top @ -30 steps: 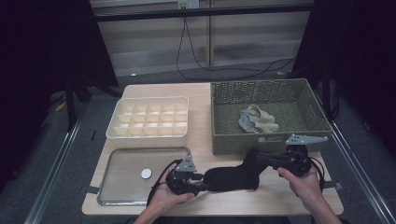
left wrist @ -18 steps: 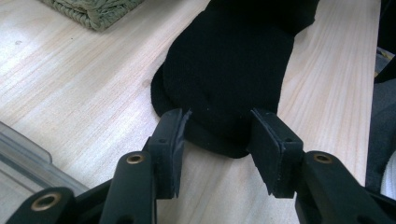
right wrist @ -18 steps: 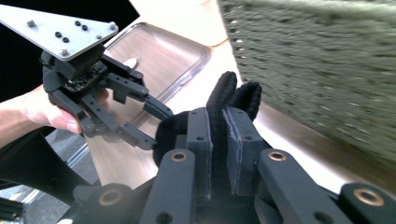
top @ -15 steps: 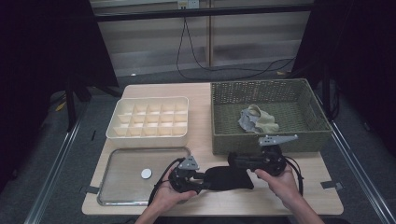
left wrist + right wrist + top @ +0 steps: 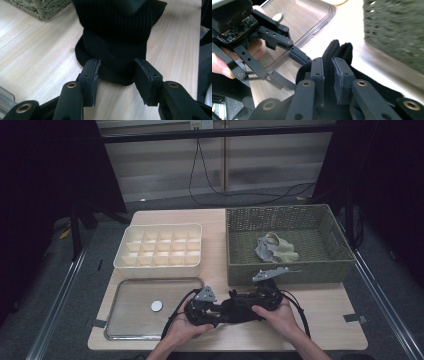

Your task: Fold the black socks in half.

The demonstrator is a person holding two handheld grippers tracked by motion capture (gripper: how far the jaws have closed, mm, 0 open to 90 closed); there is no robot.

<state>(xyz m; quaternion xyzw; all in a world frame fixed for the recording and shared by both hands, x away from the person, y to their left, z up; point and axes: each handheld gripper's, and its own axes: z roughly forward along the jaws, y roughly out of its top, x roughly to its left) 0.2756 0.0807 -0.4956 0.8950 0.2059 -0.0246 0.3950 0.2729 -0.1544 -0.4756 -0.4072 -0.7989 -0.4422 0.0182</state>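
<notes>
At the near edge of the bench [image 5: 320,330], the black sock [image 5: 240,310] lies between both hands, being folded. The left gripper [image 5: 116,75] clasps the sock's rounded end with its pads pressing the sides. The right gripper [image 5: 328,75], whose jaws have just been easing apart, pinches a doubled ridge of the sock. Farther off, the metal tray [image 5: 125,320] holds a coin-like disc [image 5: 157,306]; the compartment box [image 5: 160,247] awaits, and another bundled sock [image 5: 275,249] rests in the wicker basket [image 5: 290,272]. Folding looks half done; stowing remains.
</notes>
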